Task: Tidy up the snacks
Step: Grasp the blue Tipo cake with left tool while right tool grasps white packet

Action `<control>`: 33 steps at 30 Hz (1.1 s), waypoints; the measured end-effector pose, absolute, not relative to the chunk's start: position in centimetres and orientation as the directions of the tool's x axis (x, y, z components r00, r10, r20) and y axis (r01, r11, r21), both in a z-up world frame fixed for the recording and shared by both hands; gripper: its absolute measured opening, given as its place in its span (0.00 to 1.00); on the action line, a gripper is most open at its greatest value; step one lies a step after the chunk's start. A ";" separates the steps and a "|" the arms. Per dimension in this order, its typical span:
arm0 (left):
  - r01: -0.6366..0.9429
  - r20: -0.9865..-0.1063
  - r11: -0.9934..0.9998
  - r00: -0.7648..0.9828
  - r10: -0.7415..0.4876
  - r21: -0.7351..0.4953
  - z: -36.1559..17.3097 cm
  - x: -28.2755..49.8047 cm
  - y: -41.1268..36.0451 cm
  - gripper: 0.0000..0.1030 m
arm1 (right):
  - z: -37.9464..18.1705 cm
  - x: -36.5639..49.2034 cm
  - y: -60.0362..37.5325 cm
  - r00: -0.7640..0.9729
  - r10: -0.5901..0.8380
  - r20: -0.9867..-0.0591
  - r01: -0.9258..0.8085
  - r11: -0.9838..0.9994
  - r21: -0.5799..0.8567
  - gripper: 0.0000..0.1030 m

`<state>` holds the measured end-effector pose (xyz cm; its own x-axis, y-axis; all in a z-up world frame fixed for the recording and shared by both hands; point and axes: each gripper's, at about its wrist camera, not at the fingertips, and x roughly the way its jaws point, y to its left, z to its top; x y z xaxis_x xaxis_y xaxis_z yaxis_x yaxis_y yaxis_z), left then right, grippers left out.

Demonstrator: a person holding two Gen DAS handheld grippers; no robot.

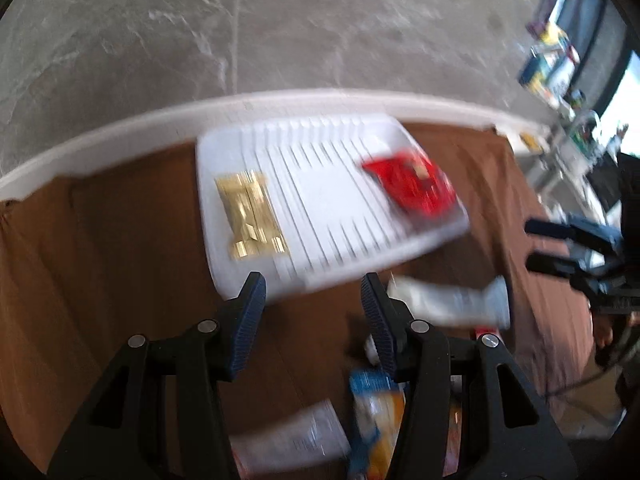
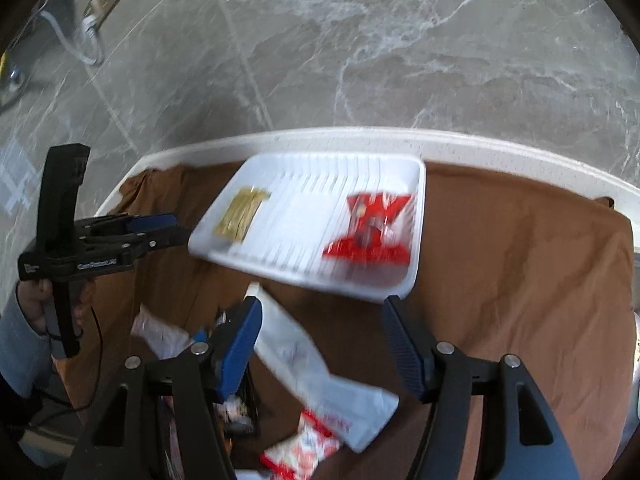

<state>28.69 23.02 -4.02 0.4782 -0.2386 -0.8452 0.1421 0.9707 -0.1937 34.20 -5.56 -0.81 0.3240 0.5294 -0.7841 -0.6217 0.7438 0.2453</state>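
left gripper (image 1: 312, 286): the fingers are held apart with nothing between them; no packet is touched, and brown cloth is seen in the gap.
left pose: it is pointed steeply down, just near of the white tray's near edge; in the right wrist view it is seen at the left (image 2: 170, 228), gripped by a hand (image 2: 38, 300) in a grey sleeve.
right gripper (image 2: 320, 308): the fingers are spread wide and nothing is clamped; a white packet (image 2: 296, 344) lies below the gap, and contact cannot be told.
right pose: it is angled down toward the tray's near right corner.
white tray (image 1: 320, 216): it is set on the brown cloth (image 1: 120, 240) at the far side of the table, by the white table rim (image 1: 280, 100).
gold packet (image 1: 251, 216): it lies at the tray's left end.
red packet (image 1: 412, 186): it lies at the tray's right end, well apart from the gold one.
loose snacks: a blue and orange packet (image 1: 376, 412) and a red and white packet (image 2: 304, 448) are left on the cloth, near of the tray.
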 end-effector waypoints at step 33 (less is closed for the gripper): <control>0.205 -0.949 0.961 0.217 -0.228 -0.184 -10.6 20.9 17.9 0.41 | -6.9 33.2 -1.2 0.232 0.414 -0.880 -0.857 0.515 0.016 0.67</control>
